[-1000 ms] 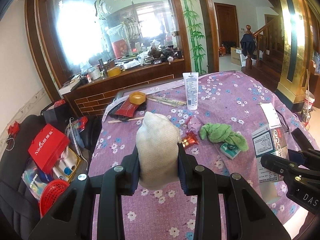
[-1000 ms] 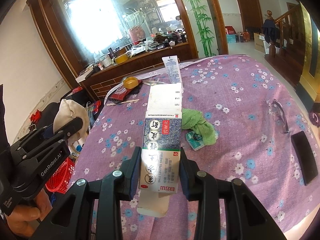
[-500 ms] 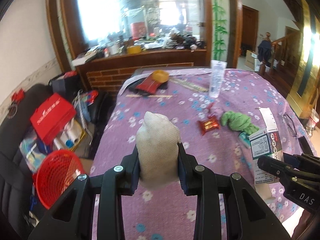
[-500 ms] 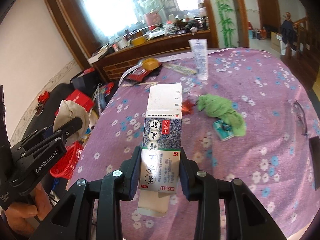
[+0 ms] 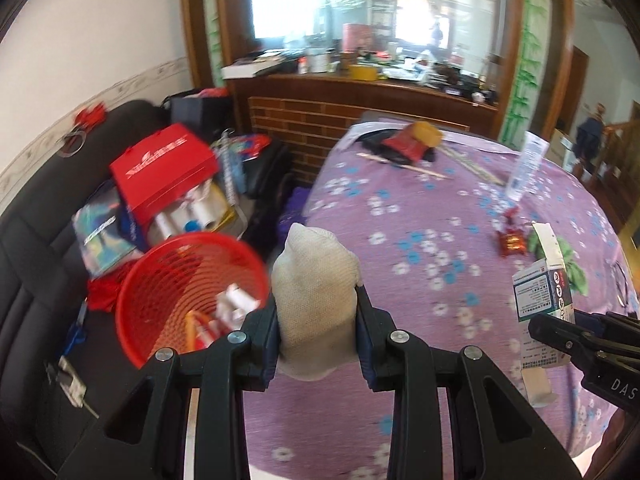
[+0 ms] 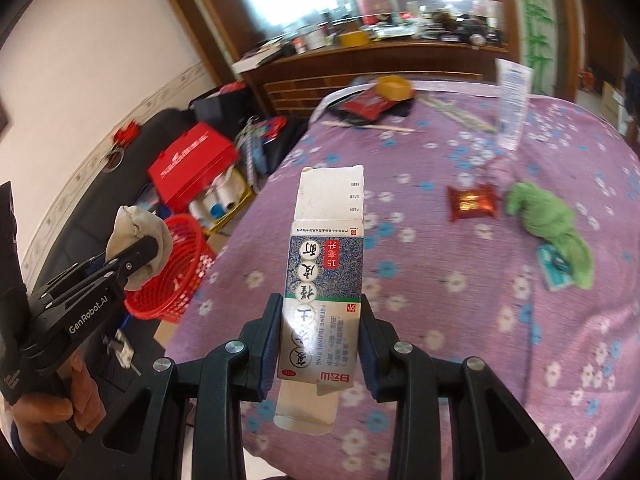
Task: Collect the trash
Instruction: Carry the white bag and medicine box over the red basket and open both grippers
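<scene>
The left gripper (image 5: 316,334) is clamped on a bunched whitish cloth (image 5: 316,292), which stands upright between its jaws and pokes out well above them. It is held over the left edge of the table (image 5: 440,280), right where the purple flowered tablecloth drops away. Just to its left and lower down sits a red mesh basket (image 5: 188,280) on the floor beside the table, with some scraps of paper and wrappers lying in its bottom. Behind the basket lie a red box (image 5: 164,164) and a heap of bags against a black sofa (image 5: 36,248).

The right gripper (image 6: 320,344) is clenched on a flattened cardboard medicine box (image 6: 326,272), printed blue and white, with its open white flap pointing away from the camera. It is held above the near left part of the table (image 6: 480,320). In that view the left gripper (image 6: 138,256) shows at the left with the cloth (image 6: 138,232) in front of the basket (image 6: 180,276).

Farther out on the table, a red wrapper (image 6: 474,202) lies near the middle, just beside a crumpled green rag (image 6: 548,220) that partly covers a small teal packet (image 6: 554,268). A white tube (image 6: 514,104) stands upright toward the far edge. At the far left corner are a yellow tape roll (image 6: 394,88), a red packet (image 6: 366,106) and a pair of chopsticks (image 6: 368,126).
</scene>
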A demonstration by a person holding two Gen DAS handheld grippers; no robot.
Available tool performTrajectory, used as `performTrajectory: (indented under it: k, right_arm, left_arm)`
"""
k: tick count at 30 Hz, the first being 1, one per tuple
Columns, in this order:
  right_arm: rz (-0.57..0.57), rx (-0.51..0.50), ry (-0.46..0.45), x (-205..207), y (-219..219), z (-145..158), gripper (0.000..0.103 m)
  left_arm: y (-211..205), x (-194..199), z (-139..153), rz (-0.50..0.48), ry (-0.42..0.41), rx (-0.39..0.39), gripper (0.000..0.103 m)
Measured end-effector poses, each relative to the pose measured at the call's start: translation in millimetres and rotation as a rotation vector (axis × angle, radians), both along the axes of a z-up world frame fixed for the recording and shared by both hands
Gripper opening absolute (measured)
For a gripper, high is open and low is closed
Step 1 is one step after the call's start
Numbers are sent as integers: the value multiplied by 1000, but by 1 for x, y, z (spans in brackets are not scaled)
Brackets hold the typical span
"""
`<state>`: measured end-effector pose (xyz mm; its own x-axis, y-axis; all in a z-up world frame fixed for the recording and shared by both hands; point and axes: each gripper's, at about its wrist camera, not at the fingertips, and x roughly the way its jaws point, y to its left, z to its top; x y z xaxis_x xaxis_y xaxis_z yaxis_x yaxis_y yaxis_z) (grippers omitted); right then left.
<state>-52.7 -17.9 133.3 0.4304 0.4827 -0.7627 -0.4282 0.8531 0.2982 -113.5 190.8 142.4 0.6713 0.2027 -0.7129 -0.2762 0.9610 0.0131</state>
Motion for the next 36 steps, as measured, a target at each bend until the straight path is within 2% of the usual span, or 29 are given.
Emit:
performTrajectory:
  k: [6,13,36]
  right_arm:
    - [98,-13,7,0,52,-7,37]
    - [179,-16,20,1,102,-16,37]
    - [286,-21,70,24,207,-28,38]
  left_arm:
    - [48,-15,-11,90,32,-11,31]
    - [86,-23,-18,153,56,-9,31]
    - [156,-12,-39,197,102,-40,32]
